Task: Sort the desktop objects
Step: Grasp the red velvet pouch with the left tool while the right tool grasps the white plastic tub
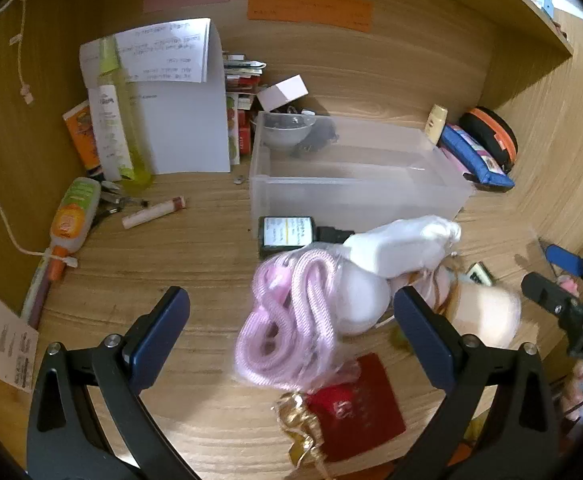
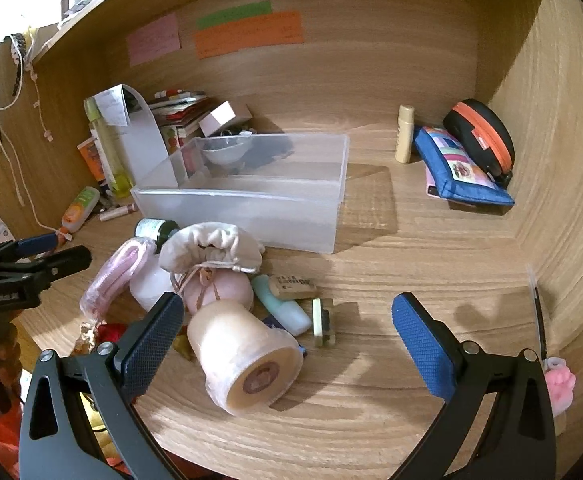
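A clear plastic bin [image 1: 355, 184] [image 2: 251, 200] stands on the wooden desk, with a heap of small items in front of it. In the heap lie a bagged pink cord [image 1: 287, 328] [image 2: 111, 276], a white drawstring pouch [image 1: 403, 244] [image 2: 211, 248], a cream roll [image 2: 243, 356] [image 1: 487, 316], a red booklet [image 1: 359, 404], a small dark bottle [image 1: 287, 234] [image 2: 155, 229], a mint tube [image 2: 287, 312] and an eraser [image 2: 291, 286]. My left gripper [image 1: 291, 332] hangs open over the pink cord, not touching it. My right gripper [image 2: 287, 336] is open around the cream roll, its pads clear of it.
A white folder [image 1: 183, 120], spray bottles [image 1: 119, 120] and a glue tube [image 1: 75, 216] crowd the back left. A blue pouch [image 2: 463, 172], a black and orange case [image 2: 483, 140] and a cream bottle [image 2: 405, 134] sit back right. A pen [image 2: 539, 312] and pink eraser [image 2: 559, 388] lie by the right wall.
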Action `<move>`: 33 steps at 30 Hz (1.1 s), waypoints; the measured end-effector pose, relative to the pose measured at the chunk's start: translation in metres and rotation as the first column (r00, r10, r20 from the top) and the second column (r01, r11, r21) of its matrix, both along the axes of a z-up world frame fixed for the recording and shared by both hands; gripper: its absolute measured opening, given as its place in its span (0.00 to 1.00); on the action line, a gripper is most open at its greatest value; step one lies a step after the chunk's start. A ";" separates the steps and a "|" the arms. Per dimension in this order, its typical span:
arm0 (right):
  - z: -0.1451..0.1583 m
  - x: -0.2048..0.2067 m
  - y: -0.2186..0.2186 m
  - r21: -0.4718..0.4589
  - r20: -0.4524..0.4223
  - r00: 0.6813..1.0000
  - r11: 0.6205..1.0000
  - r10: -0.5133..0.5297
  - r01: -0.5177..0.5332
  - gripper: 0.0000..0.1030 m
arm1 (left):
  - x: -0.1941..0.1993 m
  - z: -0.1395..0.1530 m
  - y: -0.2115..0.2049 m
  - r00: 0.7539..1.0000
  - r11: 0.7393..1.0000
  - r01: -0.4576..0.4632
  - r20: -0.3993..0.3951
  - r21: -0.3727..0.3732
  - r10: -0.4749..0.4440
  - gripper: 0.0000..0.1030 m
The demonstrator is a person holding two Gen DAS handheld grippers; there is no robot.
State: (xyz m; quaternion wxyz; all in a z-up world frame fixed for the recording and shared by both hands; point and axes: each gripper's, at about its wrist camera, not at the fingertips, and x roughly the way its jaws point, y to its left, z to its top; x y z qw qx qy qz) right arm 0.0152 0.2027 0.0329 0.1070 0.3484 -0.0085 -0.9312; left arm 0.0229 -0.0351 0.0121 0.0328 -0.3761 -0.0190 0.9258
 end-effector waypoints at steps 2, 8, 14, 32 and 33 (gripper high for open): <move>-0.003 0.001 0.000 0.001 0.007 1.000 1.000 0.002 -0.002 1.00 | 0.006 -0.002 0.001 1.000 0.999 -0.006 -0.018 -0.034 0.005 1.00; -0.013 0.006 -0.002 -0.005 0.038 0.999 1.000 0.024 -0.024 1.00 | 0.024 -0.012 0.008 1.000 0.996 -0.023 -0.019 -0.089 0.022 1.00; -0.030 0.010 -0.009 -0.016 0.081 0.993 0.996 0.084 -0.083 1.00 | 0.038 -0.025 0.012 1.000 0.998 -0.020 0.019 -0.053 0.021 1.00; -0.068 -0.010 -0.020 -0.059 0.147 0.974 0.985 0.171 -0.164 0.98 | 0.036 -0.082 0.033 0.989 0.998 -0.043 0.140 -0.048 0.049 1.00; -0.069 -0.010 -0.020 -0.065 0.143 0.973 0.983 0.179 -0.172 0.96 | 0.036 -0.082 0.033 0.990 0.998 -0.042 0.130 -0.047 0.048 1.00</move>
